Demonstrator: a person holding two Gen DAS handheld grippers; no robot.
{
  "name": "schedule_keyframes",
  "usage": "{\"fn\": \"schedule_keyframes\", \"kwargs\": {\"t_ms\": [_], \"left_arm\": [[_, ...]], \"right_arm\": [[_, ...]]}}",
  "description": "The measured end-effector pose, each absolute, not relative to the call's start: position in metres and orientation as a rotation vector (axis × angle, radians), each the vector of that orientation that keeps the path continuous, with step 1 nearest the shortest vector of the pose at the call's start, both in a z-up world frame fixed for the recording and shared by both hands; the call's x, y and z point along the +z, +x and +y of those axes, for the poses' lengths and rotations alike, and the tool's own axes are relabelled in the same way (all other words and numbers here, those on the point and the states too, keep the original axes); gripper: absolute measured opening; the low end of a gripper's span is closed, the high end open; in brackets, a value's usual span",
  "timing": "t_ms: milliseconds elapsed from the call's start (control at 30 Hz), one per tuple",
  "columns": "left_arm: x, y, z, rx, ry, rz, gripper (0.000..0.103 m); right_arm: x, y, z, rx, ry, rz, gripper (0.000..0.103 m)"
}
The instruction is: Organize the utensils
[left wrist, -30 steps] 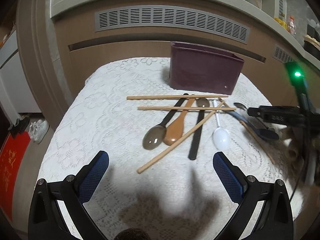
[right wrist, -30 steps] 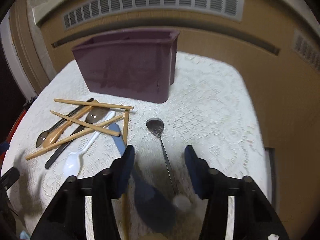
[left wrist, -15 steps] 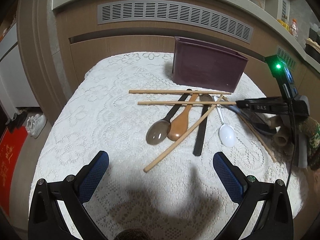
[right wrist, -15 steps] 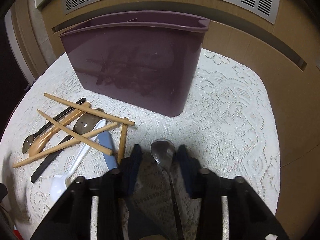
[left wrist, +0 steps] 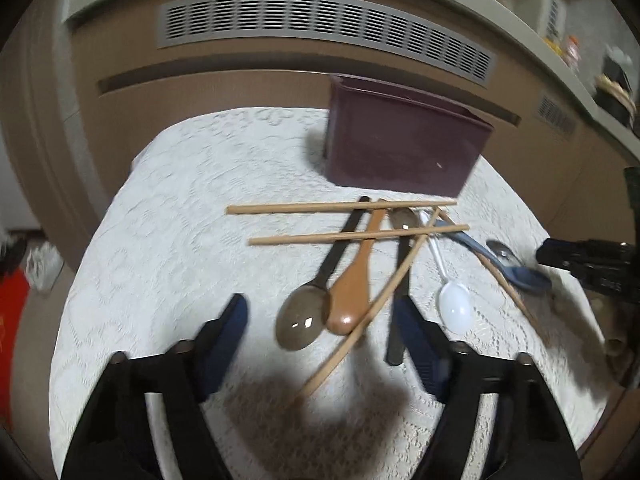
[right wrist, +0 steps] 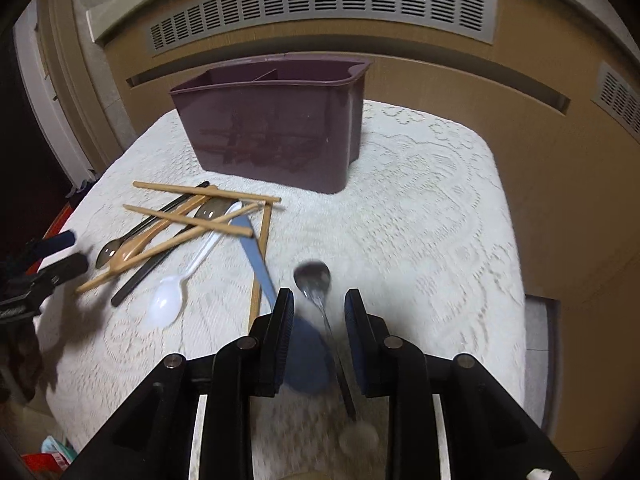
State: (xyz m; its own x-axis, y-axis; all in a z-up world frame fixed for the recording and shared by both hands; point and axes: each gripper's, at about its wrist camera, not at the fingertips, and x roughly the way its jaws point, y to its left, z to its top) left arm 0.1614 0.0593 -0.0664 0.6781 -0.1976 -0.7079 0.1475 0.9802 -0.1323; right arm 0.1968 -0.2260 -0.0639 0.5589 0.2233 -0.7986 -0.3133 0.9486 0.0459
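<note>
Partly blurred metal spoon [right wrist: 316,284] betw right gripper [right wrist: 319,320] fingers, handle hidden.

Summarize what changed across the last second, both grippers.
The left gripper narrowed its jaws and moved in toward the brown spoon and grey spoon; it grips nothing yet. The right gripper narrowed around the metal spoon, pushed toward the purple bin, then backed off; contact is unclear. The chopsticks, white spoon and bin kept their places.
</note>
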Motion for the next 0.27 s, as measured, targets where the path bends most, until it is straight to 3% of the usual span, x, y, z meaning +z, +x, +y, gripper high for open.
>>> {"fn": "schedule_keyframes", "kwargs": {"t_ms": [133, 267], "left_arm": [[-0.068, 0.174, 0.043, -0.267, -0.018, 0.816, 0.046], [-0.067, 0.193, 0.027, -0.321, 0.04, 0.834, 0.036]], "right_arm": [[-0.07, 0.171, -0.236, 0.277, -0.129, 0.921, 0.029], [-0.074, 0.155, -0.248, 0.254, -0.086, 0.925, 0.03]]}}
